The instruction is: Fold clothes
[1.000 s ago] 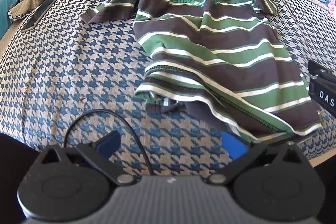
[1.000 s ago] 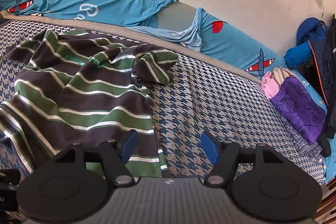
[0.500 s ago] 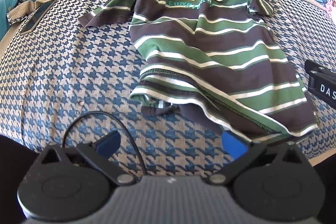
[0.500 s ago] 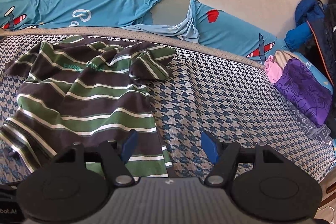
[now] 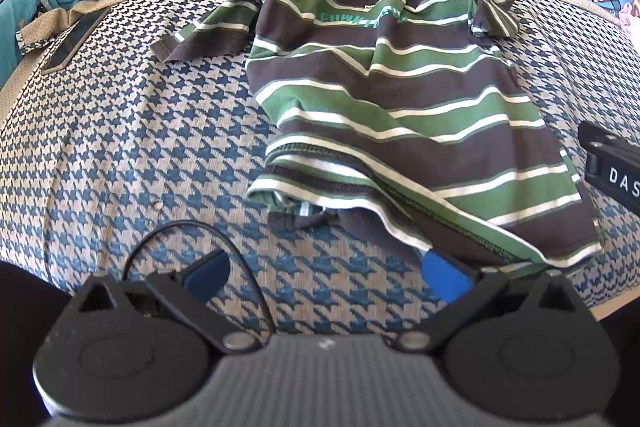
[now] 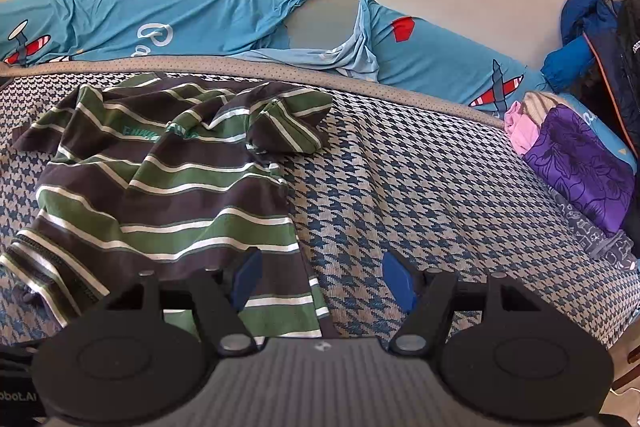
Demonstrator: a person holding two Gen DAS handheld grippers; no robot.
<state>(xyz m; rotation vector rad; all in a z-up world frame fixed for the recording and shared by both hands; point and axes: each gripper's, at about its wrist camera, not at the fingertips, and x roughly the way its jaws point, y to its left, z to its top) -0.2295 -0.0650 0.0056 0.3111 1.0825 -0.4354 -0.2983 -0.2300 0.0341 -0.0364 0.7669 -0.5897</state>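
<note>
A green, brown and white striped T-shirt (image 5: 384, 95) lies rumpled on the houndstooth bed cover (image 5: 120, 147), collar toward the far edge, hem bunched toward me. It also shows in the right wrist view (image 6: 168, 187). My left gripper (image 5: 328, 275) is open and empty, just short of the bunched hem; its right pad is next to the hem's corner. My right gripper (image 6: 320, 279) is open and empty, straddling the shirt's lower right side edge, its left pad over the fabric. The right gripper's body shows at the right edge of the left wrist view (image 5: 612, 167).
A blue airplane-print sheet (image 6: 180, 23) lies bunched along the wall at the far side. A dark phone (image 5: 76, 39) lies at the bed's far left. A pile of purple and pink clothes (image 6: 572, 155) sits at the right, with dark jackets (image 6: 600, 39) behind.
Both views have shifted slightly so the shirt sits a little farther away and more centred. Both grippers stay open and empty; the shirt itself has not moved.
</note>
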